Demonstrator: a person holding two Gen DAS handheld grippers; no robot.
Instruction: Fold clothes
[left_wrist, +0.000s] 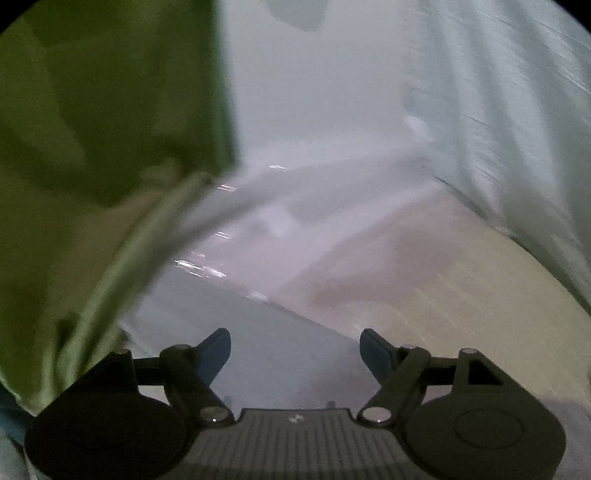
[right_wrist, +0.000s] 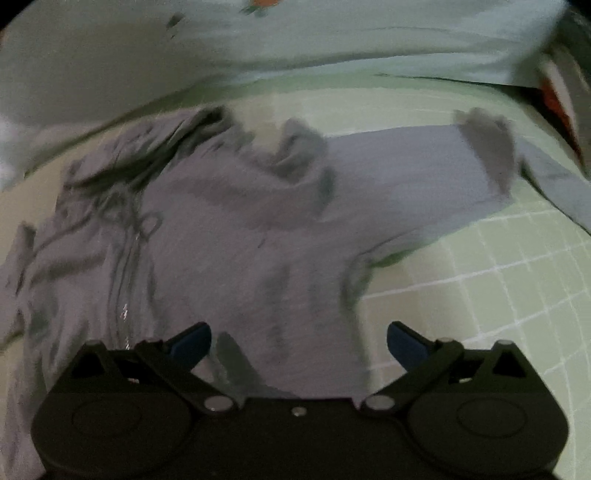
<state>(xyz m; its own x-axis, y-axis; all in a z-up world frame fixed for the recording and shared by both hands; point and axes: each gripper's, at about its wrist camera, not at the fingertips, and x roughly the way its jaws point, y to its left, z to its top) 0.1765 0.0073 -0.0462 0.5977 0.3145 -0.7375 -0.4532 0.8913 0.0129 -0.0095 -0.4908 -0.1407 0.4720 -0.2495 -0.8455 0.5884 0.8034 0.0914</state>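
A crumpled grey garment (right_wrist: 229, 229) lies spread on a pale green gridded mat (right_wrist: 509, 280) in the right wrist view, one sleeve reaching to the right. My right gripper (right_wrist: 299, 343) is open just above its near edge, holding nothing. My left gripper (left_wrist: 295, 350) is open and empty; its view is blurred and shows a green mat (left_wrist: 92, 129) raised at the left and pale grey cloth (left_wrist: 317, 122) ahead.
A pale mint cloth (right_wrist: 332, 40) lies beyond the mat in the right wrist view, and hangs at the right of the left wrist view (left_wrist: 509, 110). A beige surface (left_wrist: 461, 288) shows at the lower right of the left wrist view. A red and white object (right_wrist: 557, 96) sits at the far right.
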